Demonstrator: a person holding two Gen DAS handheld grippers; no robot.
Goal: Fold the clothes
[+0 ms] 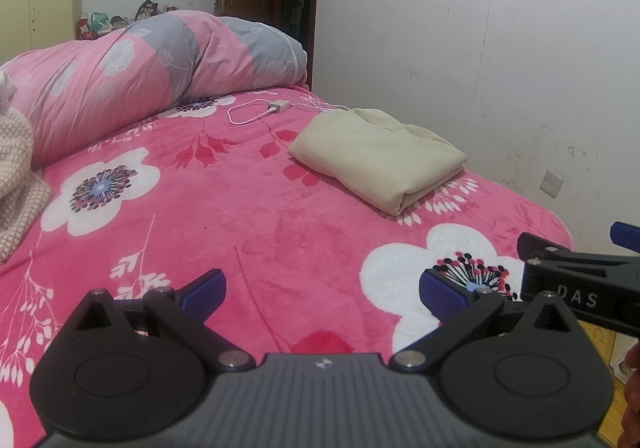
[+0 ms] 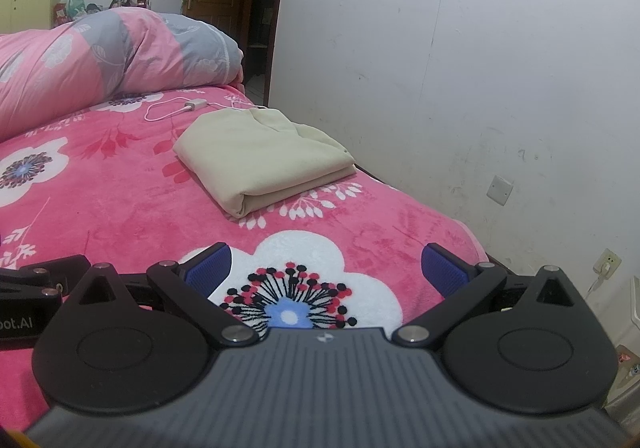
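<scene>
Bare pink floral fleece blanket [image 1: 248, 216] stretches wide on the near and left sides of the folded cream cloth bundle [image 1: 378, 158]. Just behind the bundle lies a white charger cable [image 1: 256, 114]; beyond that a rolled pink-and-grey quilt [image 1: 132, 76] blocks passage, and the white wall [image 1: 500, 68] closes its right.

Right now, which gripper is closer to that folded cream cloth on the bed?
Right, slightly. The right gripper faces the folded cream cloth almost straight on; the left gripper sits further left, both open and short of it.
</scene>
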